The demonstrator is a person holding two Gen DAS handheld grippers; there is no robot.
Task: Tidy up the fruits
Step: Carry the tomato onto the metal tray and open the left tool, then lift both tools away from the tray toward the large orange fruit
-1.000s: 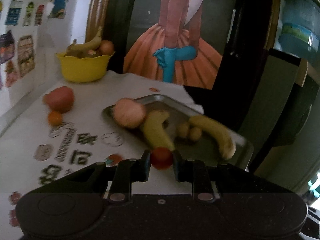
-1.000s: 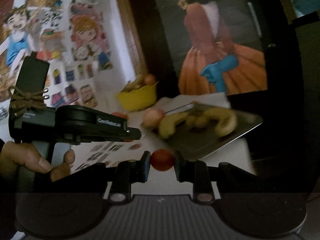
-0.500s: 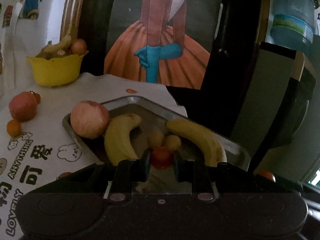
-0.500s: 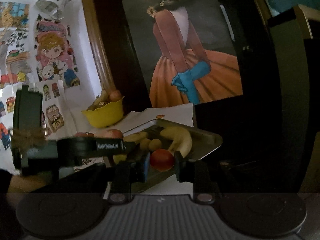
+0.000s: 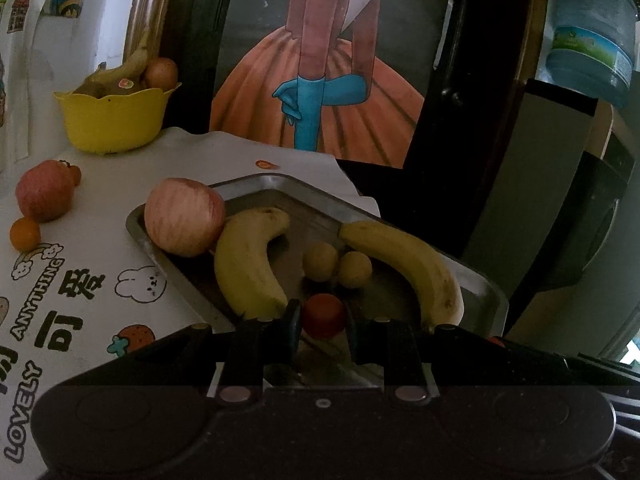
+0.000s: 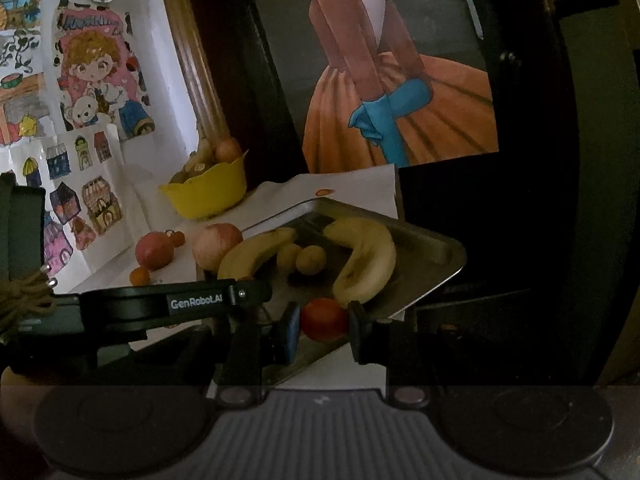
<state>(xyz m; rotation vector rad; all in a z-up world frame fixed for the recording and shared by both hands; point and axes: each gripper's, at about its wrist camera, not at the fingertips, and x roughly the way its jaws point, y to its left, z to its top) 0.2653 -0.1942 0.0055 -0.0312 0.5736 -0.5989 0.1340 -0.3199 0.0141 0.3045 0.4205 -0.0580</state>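
Observation:
My left gripper [image 5: 323,316] is shut on a small red tomato [image 5: 324,315], held over the near end of the metal tray [image 5: 280,184]. In the tray lie a pink apple [image 5: 184,216], two bananas [image 5: 248,264] and two small yellow fruits [image 5: 320,260]. My right gripper [image 6: 323,320] is shut on another small red tomato [image 6: 323,319] just above the tray's near corner [image 6: 448,248]. The body of the left gripper [image 6: 160,304] crosses the right wrist view at the left.
A yellow bowl [image 5: 116,120] holding a banana and round fruit stands at the back left. On the printed cloth [image 5: 92,280] left of the tray lie a red apple [image 5: 45,196] and a small orange fruit [image 5: 25,233]. Behind stand a framed painting [image 5: 320,92] and a water bottle [image 5: 588,40].
Both grippers moved toward the tray with their tomatoes; the tray and its fruit now loom larger and nearer. The grips stayed the same.

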